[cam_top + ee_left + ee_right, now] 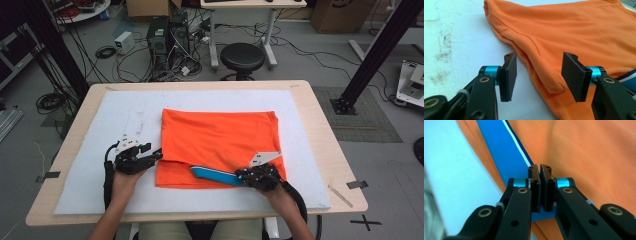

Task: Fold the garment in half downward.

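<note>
An orange shirt (220, 135) lies folded flat on the white mat (100, 150). A blue collar band (215, 175) with a white stripe lies along its near edge. My right gripper (242, 176) is shut on the right end of that band; in the right gripper view the pads (539, 168) meet with blue fabric (499, 155) pinched under them. My left gripper (154, 151) stands open at the shirt's near left edge. In the left gripper view a fold of orange cloth (564, 30) lies between the spread jaws (539, 72), and neither pad touches it.
The mat covers most of a wooden table (330, 150), with bare mat left of the shirt and along the front. Beyond the table stand a black stool (242, 57), a computer tower (167, 35) and loose cables on the floor.
</note>
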Available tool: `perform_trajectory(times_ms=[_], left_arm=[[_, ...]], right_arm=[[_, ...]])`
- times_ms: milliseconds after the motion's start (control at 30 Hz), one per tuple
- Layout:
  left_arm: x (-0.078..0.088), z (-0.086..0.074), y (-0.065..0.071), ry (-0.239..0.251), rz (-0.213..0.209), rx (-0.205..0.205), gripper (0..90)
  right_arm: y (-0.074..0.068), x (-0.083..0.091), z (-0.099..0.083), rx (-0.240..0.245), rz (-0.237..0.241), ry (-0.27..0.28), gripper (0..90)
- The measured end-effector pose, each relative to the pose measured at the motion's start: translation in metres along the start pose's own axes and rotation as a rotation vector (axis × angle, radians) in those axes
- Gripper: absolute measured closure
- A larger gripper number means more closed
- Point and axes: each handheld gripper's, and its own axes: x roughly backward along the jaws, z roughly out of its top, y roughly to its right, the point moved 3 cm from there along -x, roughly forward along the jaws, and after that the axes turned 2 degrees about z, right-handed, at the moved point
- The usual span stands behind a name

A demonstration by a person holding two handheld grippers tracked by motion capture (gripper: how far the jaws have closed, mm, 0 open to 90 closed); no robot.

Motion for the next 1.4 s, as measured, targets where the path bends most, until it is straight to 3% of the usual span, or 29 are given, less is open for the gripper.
perform_trajectory(times_ms=[33, 67, 100, 133, 167, 200, 267, 367, 433, 533, 600, 800, 900, 933, 1000, 1067, 1100, 1300, 1367, 1400], left_arm=[[0.0, 0.0, 0.001, -0.004, -0.002, 0.001, 45.6], [-0.001, 0.0, 0.001, -0.005, -0.002, -0.001, 45.6], [-0.001, -0.001, 0.001, -0.008, -0.002, -0.001, 44.9], [-0.002, -0.001, 0.001, -0.012, 0.0, -0.003, 44.6], [-0.002, -0.001, 0.002, -0.018, 0.0, -0.004, 44.5], [-0.003, -0.002, 0.003, -0.024, 0.003, -0.009, 44.5], [-0.004, -0.004, 0.006, -0.05, 0.009, -0.027, 50.8], [-0.011, -0.008, 0.013, -0.122, 0.024, -0.06, 66.0], [-0.012, -0.009, 0.014, -0.132, 0.031, -0.067, 69.5], [-0.012, -0.01, 0.021, -0.137, 0.058, -0.111, 86.3], [-0.01, -0.01, 0.024, -0.137, 0.063, -0.127, 87.3], [0.004, -0.014, 0.033, -0.139, 0.03, -0.11, 87.6], [0.005, -0.018, 0.033, -0.147, 0.043, -0.109, 85.1], [0.004, -0.018, 0.032, -0.146, 0.051, -0.096, 76.7], [0.002, -0.017, 0.028, -0.135, 0.074, -0.08, 63.3], [0.002, -0.016, 0.025, -0.123, 0.071, -0.064, 59.3], [0.003, -0.016, 0.024, -0.11, 0.071, -0.057, 54.1], [0.008, -0.01, 0.014, -0.034, 0.046, -0.003, 44.3], [0.009, -0.01, 0.012, -0.023, 0.049, 0.005, 41.2], [0.009, -0.01, 0.011, -0.015, 0.046, 0.008, 40.4]], right_arm=[[0.0, 0.004, 0.0, -0.009, 0.038, 0.035, 81.2], [0.0, 0.004, 0.0, -0.009, 0.038, 0.035, 81.2], [0.002, 0.007, 0.001, -0.02, 0.032, 0.059, 73.7], [0.005, 0.012, 0.003, -0.046, 0.027, 0.098, 66.9], [0.009, 0.018, 0.004, -0.08, 0.003, 0.144, 66.8], [0.015, 0.024, 0.004, -0.104, -0.035, 0.174, 65.8], [0.031, 0.035, -0.002, -0.178, -0.179, 0.194, 64.9], [0.057, 0.043, -0.02, -0.266, -0.351, 0.135, 63.8], [0.061, 0.045, -0.024, -0.288, -0.36, 0.135, 63.1], [0.067, 0.049, -0.028, -0.318, -0.377, 0.139, 62.3], [0.067, 0.051, -0.029, -0.324, -0.378, 0.141, 61.5], [0.071, 0.049, -0.033, -0.345, -0.415, 0.092, 58.6], [0.075, 0.044, -0.036, -0.361, -0.423, 0.061, 58.4], [0.076, 0.042, -0.037, -0.359, -0.425, 0.052, 60.7], [0.077, 0.042, -0.037, -0.336, -0.445, 0.034, 73.0], [0.077, 0.045, -0.036, -0.316, -0.452, 0.027, 87.2], [0.077, 0.049, -0.036, -0.304, -0.472, 0.028, 88.1], [0.08, 0.051, -0.036, -0.332, -0.487, 0.037, 86.6], [0.081, 0.051, -0.037, -0.363, -0.451, 0.041, 67.3], [0.081, 0.053, -0.037, -0.376, -0.446, 0.072, 61.0]])
